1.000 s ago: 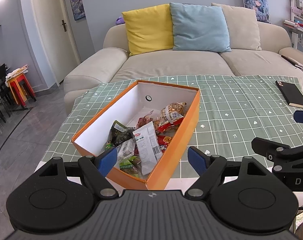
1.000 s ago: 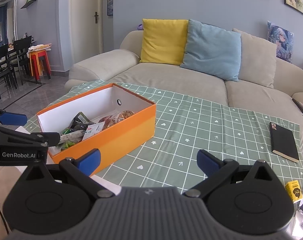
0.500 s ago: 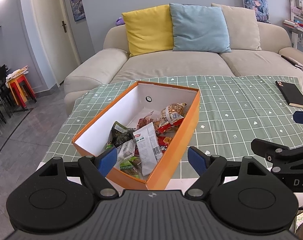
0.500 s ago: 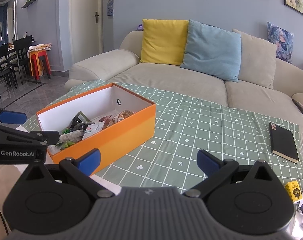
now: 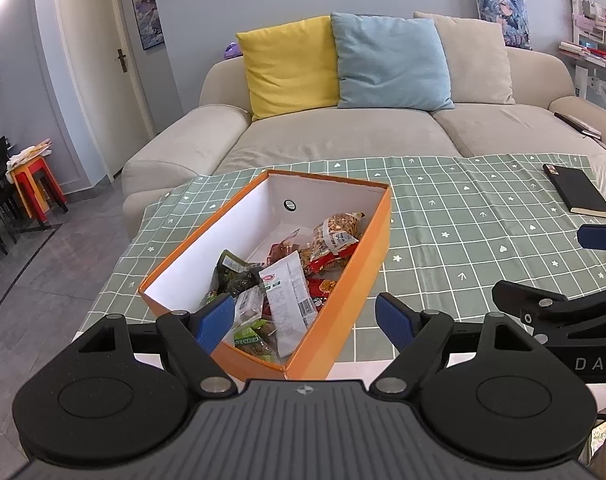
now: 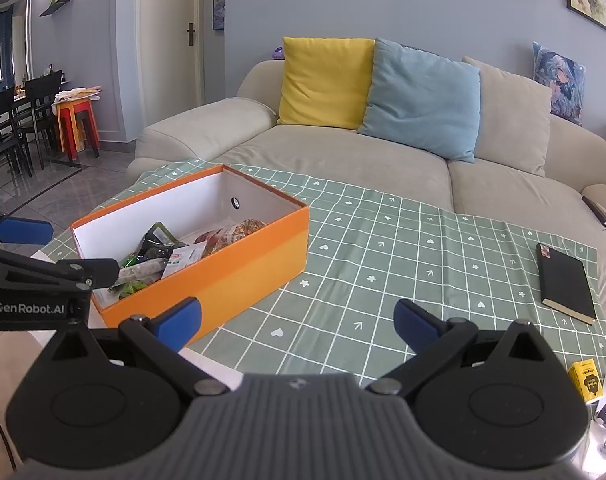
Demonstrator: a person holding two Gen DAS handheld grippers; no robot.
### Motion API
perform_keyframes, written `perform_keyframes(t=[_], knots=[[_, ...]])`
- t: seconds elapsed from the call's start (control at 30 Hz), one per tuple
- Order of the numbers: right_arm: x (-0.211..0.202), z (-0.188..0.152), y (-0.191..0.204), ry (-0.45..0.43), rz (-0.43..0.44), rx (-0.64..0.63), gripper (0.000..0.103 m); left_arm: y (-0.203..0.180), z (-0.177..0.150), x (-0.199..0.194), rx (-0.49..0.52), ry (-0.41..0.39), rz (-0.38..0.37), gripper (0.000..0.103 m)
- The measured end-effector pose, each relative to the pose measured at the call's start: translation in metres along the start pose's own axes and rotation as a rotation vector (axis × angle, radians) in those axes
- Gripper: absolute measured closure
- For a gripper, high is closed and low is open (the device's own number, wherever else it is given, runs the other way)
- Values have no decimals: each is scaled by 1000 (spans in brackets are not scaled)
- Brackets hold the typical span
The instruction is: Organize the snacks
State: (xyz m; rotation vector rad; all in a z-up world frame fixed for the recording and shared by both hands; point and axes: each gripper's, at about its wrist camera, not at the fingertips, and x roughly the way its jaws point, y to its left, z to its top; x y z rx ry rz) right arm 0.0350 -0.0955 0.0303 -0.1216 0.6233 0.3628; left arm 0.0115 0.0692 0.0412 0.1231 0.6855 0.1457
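while both tools hang over the near edge of the worktop, neither carries anything. left hand-held gripper: blue fingertips spread wide, released, poised just before the near end of the orange box. right hand-held gripper: also spread wide and empty, over the green checked tablecloth, to the right of the box.

box sits open on the cloth, left part of the worktop, long axis running away toward the sofa. white inside, a round hole in the far wall. snack packets lie heaped in the near half and along the right wall: a white packet with barcode on top, a dark green packet to its left, a peanut-coloured bag farther back, red wrappers beneath, a light green one at the near end. far left corner of the box bare.

black notebook flat on the cloth, well apart to the right. small yellow carton at the near right edge of the worktop. yellow, blue and beige cushions on the sofa behind.
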Motion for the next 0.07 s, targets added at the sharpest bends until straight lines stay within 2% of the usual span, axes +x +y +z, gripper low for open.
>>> perform_keyframes(t=[0.07], knots=[[0,0,0,0,0,0,4,0,0,0,-1,-1,-1,9]])
